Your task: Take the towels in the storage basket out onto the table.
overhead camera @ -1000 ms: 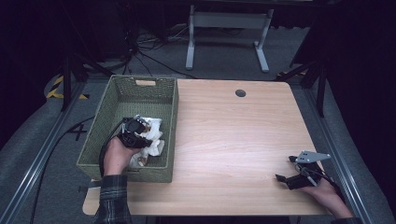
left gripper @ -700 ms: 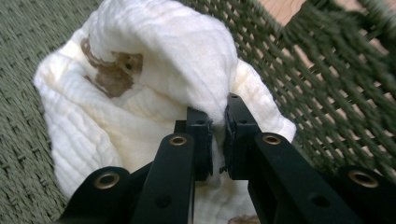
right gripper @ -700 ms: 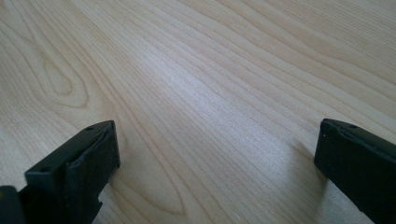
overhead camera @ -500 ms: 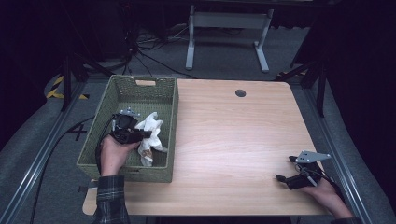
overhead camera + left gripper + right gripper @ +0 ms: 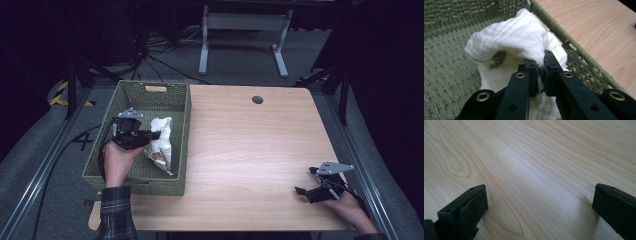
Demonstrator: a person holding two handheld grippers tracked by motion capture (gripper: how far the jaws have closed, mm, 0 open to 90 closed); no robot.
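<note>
At near right edge of counter [image 5: 250, 150], right gripper [image 5: 306, 191] rests low over bare wood, fingers [image 5: 464, 210] spread wide, holding nothing. Farther left, inside green woven basket [image 5: 150, 92], left gripper [image 5: 152, 135] has fingers [image 5: 530, 72] pinched tight on fold of white cloth [image 5: 161, 142], which hangs over basket floor near right wall. Advice: lift straight up, keep pinch firm, clear rim before swinging toward counter.

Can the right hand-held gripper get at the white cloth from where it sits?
Probably not: the right hand-held gripper rests across the table, and the basket wall stands between it and the cloth.
</note>
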